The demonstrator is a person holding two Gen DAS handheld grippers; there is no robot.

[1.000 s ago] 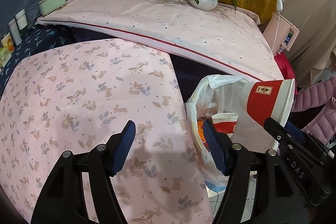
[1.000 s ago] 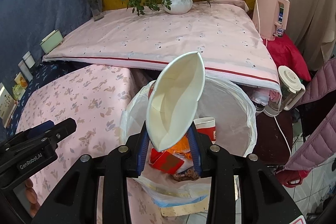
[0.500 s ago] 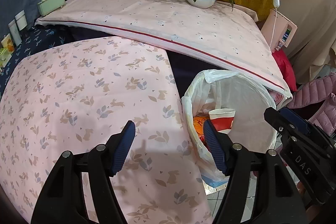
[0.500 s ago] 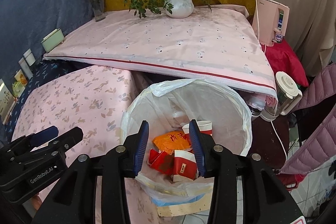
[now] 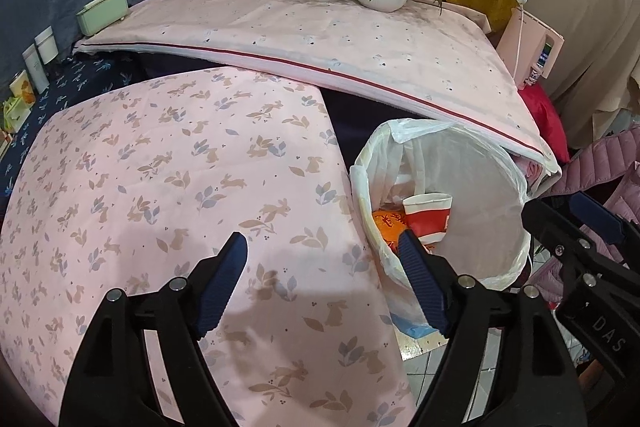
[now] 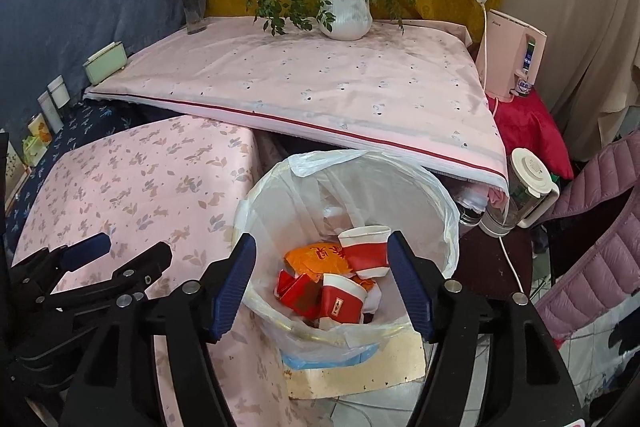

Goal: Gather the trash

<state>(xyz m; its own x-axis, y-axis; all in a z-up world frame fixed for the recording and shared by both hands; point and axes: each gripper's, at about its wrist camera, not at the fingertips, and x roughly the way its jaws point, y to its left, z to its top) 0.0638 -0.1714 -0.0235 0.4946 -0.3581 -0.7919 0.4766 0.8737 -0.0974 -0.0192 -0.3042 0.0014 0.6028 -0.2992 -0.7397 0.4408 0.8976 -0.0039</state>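
Observation:
A round bin lined with a white plastic bag [image 6: 436, 187] stands beside the pink table; it also shows in the left wrist view [image 5: 516, 179]. Inside lie red and white paper cups [image 6: 340, 301], a second cup [image 6: 366, 249] and an orange wrapper [image 6: 316, 257]; a cup [image 5: 428, 213] shows in the left view too. My right gripper [image 6: 322, 287] is open and empty above the bin. My left gripper [image 5: 322, 279] is open and empty over the table's right edge, beside the bin.
The low table has a pink leaf-print cloth [image 5: 160, 187]. Behind is a higher pink-covered surface [image 6: 320, 87] with a potted plant [image 6: 346, 15], a flower vase [image 6: 194, 7] and a green box [image 6: 105, 62]. A blender jar [image 6: 528, 191] and puffy jacket [image 6: 600, 247] are right.
My right gripper opened and let go of the red and white paper cup, which fell into the bin. Its jaws have since spread wider. The left gripper stayed open, shifting slightly.

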